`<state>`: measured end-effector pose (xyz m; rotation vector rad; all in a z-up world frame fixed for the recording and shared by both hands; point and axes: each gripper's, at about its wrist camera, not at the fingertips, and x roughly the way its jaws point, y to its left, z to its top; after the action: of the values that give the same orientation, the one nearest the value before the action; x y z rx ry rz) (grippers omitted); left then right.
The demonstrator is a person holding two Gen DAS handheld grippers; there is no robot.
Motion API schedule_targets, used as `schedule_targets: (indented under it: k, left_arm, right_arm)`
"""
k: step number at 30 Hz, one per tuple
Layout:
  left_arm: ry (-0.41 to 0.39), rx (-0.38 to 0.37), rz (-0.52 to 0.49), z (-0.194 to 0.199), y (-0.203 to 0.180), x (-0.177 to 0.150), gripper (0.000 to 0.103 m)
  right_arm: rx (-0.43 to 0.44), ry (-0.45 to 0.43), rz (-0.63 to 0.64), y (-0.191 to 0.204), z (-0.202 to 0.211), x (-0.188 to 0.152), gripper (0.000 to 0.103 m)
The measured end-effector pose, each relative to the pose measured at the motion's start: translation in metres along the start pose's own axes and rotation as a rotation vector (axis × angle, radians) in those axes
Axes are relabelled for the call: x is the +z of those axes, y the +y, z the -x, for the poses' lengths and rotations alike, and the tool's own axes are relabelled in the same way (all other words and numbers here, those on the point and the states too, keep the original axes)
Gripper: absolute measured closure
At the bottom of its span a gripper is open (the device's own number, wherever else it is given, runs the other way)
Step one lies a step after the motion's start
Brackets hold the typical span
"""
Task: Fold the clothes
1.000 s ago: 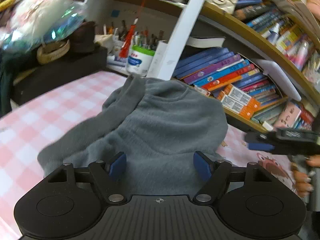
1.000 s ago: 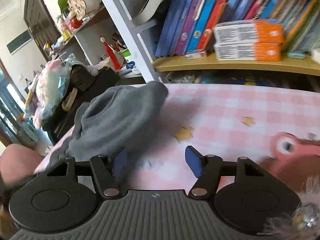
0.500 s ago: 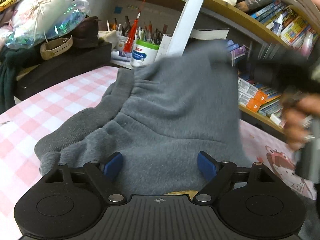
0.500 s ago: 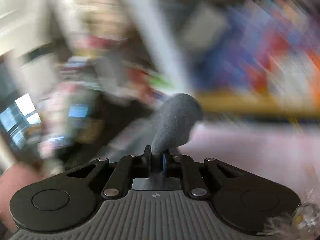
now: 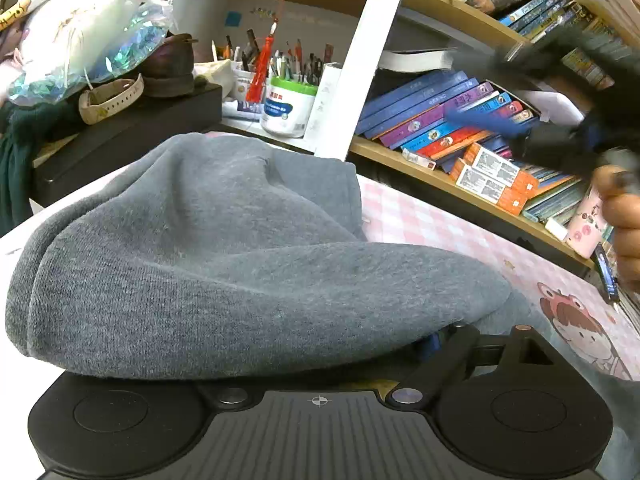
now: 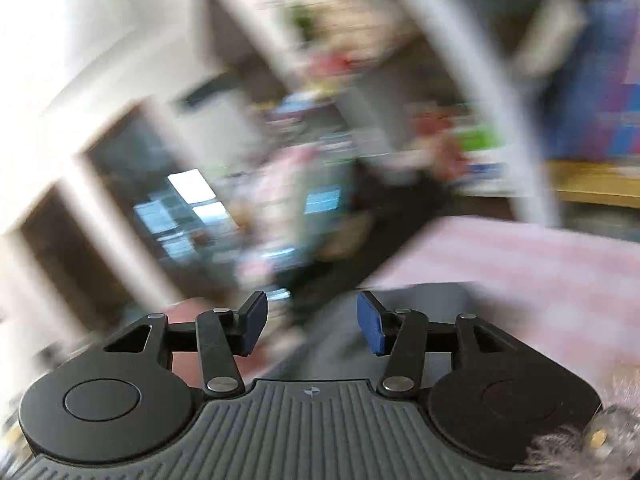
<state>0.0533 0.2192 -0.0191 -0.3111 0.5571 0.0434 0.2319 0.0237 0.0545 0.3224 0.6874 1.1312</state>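
On the shelf, a white tub [image 5: 287, 110] holds pens; right gripper [image 6: 312, 328] just opened, empty

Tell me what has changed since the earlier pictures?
The right tool pinched the grey garment, folded it over toward the left tool, then let go; its jaws have just been opening, empty. The cloth now drapes over the left tool, whose jaws opened further. The pink checked table stayed.

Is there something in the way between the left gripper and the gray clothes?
Nothing visible is. The gray garment lies folded over right on top of the left gripper, hiding most of its fingers, on the pink checked table.
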Motion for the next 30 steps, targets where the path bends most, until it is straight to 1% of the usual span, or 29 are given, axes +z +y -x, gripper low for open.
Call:
schedule_targets:
  k: [2,3,5,7,10,12,13,14,15,16,18,21,24,26,27,28,30]
  left_arm:
    - [0.000,0.001,-0.001,0.001,-0.002,-0.001,0.014]
    - [0.000,0.001,-0.001,0.001,-0.002,0.000,0.014]
    - [0.001,0.001,-0.001,0.000,-0.002,-0.001,0.013]
    - [0.002,0.000,-0.001,-0.001,-0.003,0.000,0.013]
    - [0.002,0.001,-0.002,0.000,-0.004,0.000,0.013]
    - [0.003,0.001,-0.004,0.000,-0.004,-0.001,0.013]
    - [0.004,0.001,-0.004,0.000,-0.004,-0.001,0.013]
    - [0.004,0.000,-0.003,0.000,-0.004,-0.001,0.013]
    - [0.003,-0.001,-0.002,0.000,-0.004,-0.001,0.013]
    - [0.003,-0.001,-0.001,-0.001,-0.004,-0.001,0.013]
    - [0.003,-0.002,-0.001,-0.001,-0.003,-0.001,0.013]
    - [0.004,-0.003,0.000,-0.001,-0.003,-0.001,0.013]
    - [0.003,-0.004,0.002,0.000,-0.003,-0.001,0.013]
    - [0.004,-0.004,0.001,-0.001,-0.004,-0.001,0.013]
    - [0.004,-0.004,0.001,-0.001,-0.004,-0.001,0.013]
    - [0.004,-0.003,0.000,-0.001,-0.004,-0.001,0.013]
    - [0.005,-0.002,-0.001,-0.001,-0.005,-0.001,0.013]
  right_arm:
    - [-0.094,0.036,-0.021,-0.015,-0.016,0.000,0.052]
    - [-0.117,0.060,-0.032,-0.020,-0.027,-0.001,0.052]
    - [-0.155,0.109,-0.054,-0.030,-0.049,-0.004,0.052]
    - [-0.194,0.149,-0.105,-0.038,-0.072,-0.007,0.052]
    - [-0.204,0.178,-0.143,-0.044,-0.095,-0.014,0.053]
    - [-0.198,0.196,-0.155,-0.045,-0.107,-0.018,0.063]
    - [-0.190,0.205,-0.157,-0.045,-0.110,-0.019,0.083]
    - [-0.182,0.211,-0.153,-0.044,-0.111,-0.020,0.096]
    - [-0.181,0.201,-0.142,-0.038,-0.108,-0.019,0.096]
    - [-0.187,0.172,-0.121,-0.033,-0.101,-0.017,0.096]
    - [-0.202,0.080,-0.074,-0.023,-0.078,-0.009,0.096]
    - [-0.272,-0.059,-0.035,-0.009,-0.031,0.004,0.096]
    - [-0.425,-0.223,0.050,0.010,0.026,0.005,0.096]
    - [-0.529,-0.327,0.096,0.019,0.064,-0.005,0.096]
    - [-0.581,-0.363,0.110,0.019,0.082,-0.014,0.096]
    - [-0.628,-0.383,0.112,0.017,0.098,-0.024,0.096]
    - [-0.712,-0.372,0.100,0.004,0.125,-0.045,0.096]
